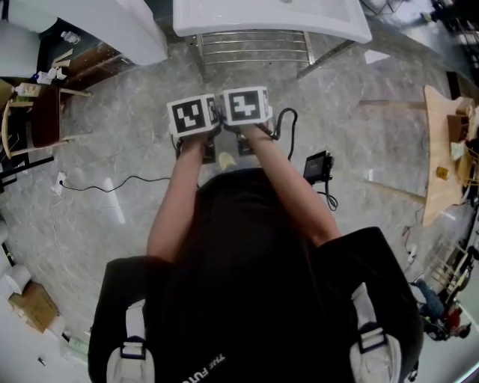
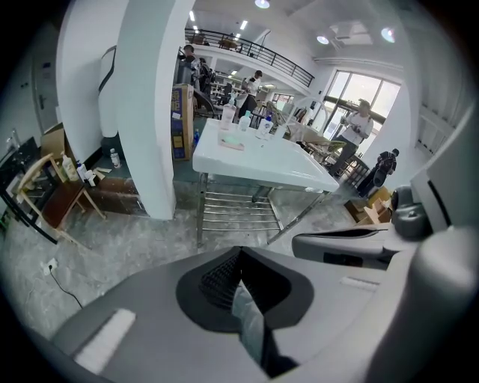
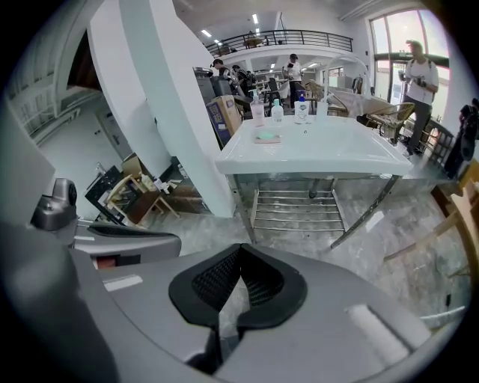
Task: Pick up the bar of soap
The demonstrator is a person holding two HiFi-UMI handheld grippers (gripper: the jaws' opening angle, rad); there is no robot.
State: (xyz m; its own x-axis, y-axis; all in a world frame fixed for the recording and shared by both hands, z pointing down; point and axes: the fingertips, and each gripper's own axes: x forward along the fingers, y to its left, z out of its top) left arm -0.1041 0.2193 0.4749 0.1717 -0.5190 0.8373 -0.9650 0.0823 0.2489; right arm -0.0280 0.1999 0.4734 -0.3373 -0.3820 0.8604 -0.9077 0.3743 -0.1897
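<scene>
The bar of soap (image 3: pixel 266 137) is a small pale green block on a pinkish dish on the white basin table (image 3: pixel 329 153), well ahead of me; in the left gripper view the soap (image 2: pixel 232 143) is tiny. My left gripper (image 2: pixel 239 278) is shut with nothing between its jaws. My right gripper (image 3: pixel 238 275) is also shut and holds nothing. In the head view their marker cubes, left (image 1: pixel 194 115) and right (image 1: pixel 245 105), sit side by side over the floor, short of the table (image 1: pixel 224 22).
Several bottles (image 3: pixel 278 111) stand behind the soap. A metal rack (image 1: pixel 254 46) lies under the table. A white pillar (image 1: pixel 127 30) and wooden chair (image 1: pixel 34 120) are at left; a black device (image 1: pixel 318 166) with cable and a wooden table (image 1: pixel 441 157) at right. People stand far back.
</scene>
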